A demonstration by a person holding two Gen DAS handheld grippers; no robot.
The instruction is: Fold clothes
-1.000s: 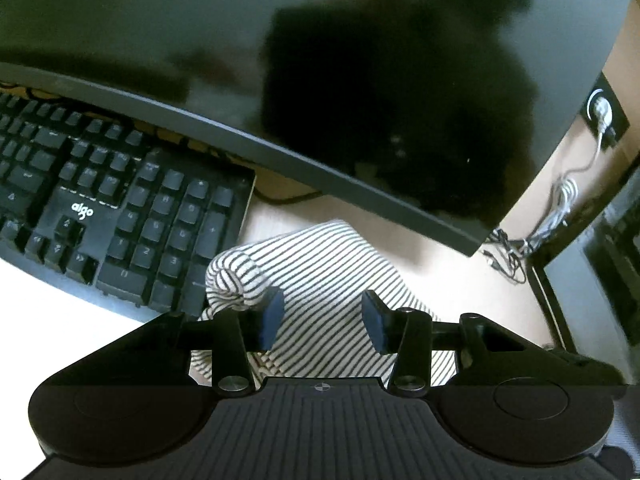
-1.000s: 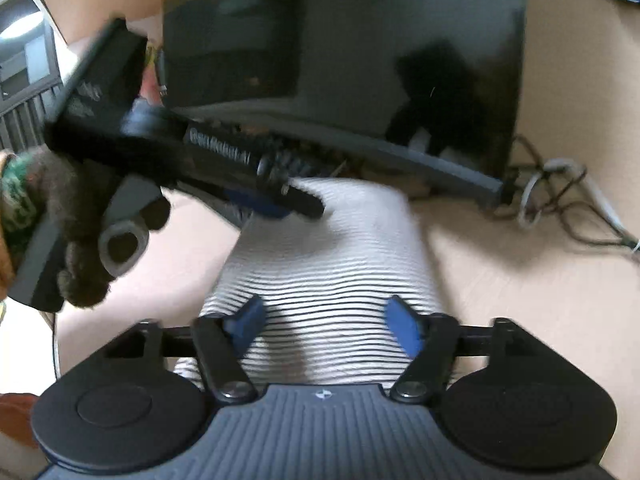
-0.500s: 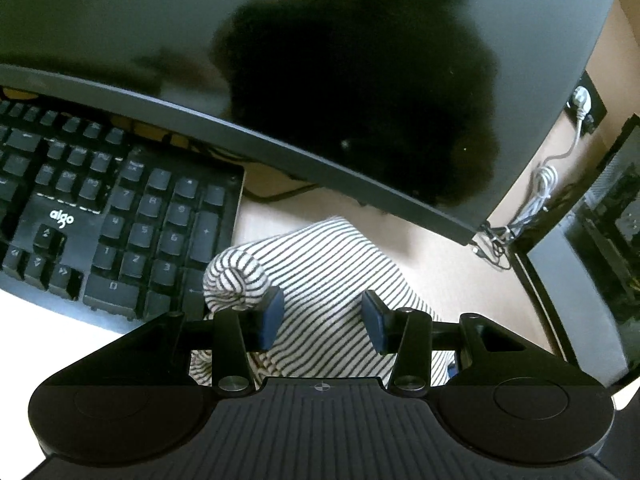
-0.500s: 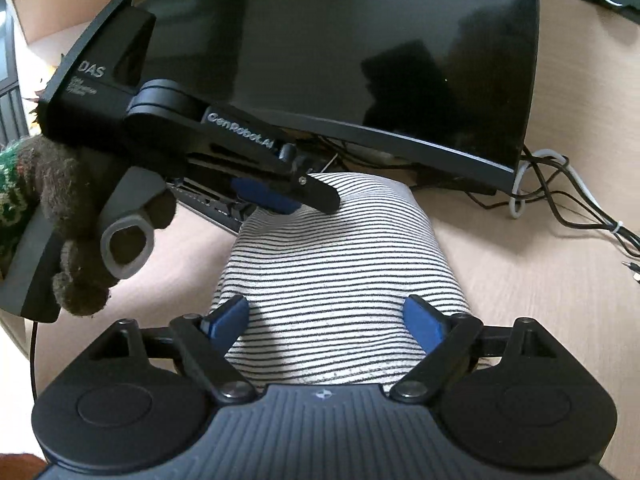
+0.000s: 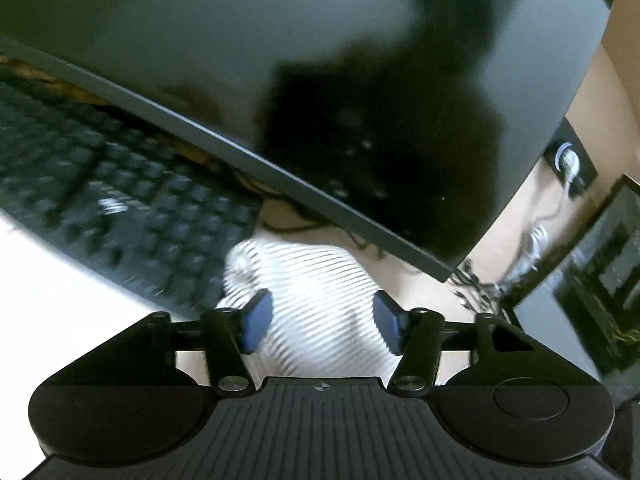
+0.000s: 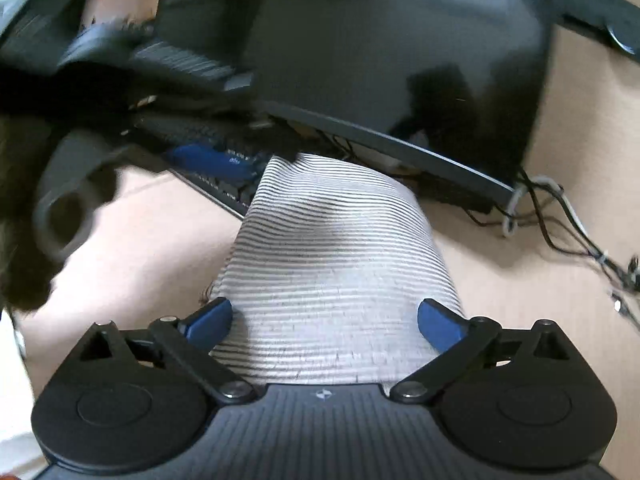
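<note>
A folded white garment with thin dark stripes [image 6: 340,256] lies on the wooden desk [image 6: 520,312], its far end under the monitor's edge. My right gripper [image 6: 326,320] hovers over its near end. Its jaws are opening, spread almost as wide as the fold, and the blue pads do not press the cloth. In the left wrist view the same garment [image 5: 316,296] lies below my left gripper [image 5: 322,318], whose jaws are also opening with nothing pinched. The right wrist view shows one blue pad [image 6: 208,159] of the blurred left gripper at the garment's far left corner.
A dark curved monitor [image 5: 280,80] overhangs the desk right behind the garment. A black keyboard [image 5: 120,200] sits to its left. Cables [image 6: 560,224] trail off on the right, towards a wall socket [image 5: 568,160]. A hand in a dark fuzzy sleeve [image 6: 16,208] holds the left gripper.
Both pairs of jaws have spread wider. The left gripper has pulled up and away from the garment's far corner and is now blurred. The garment lies still.
</note>
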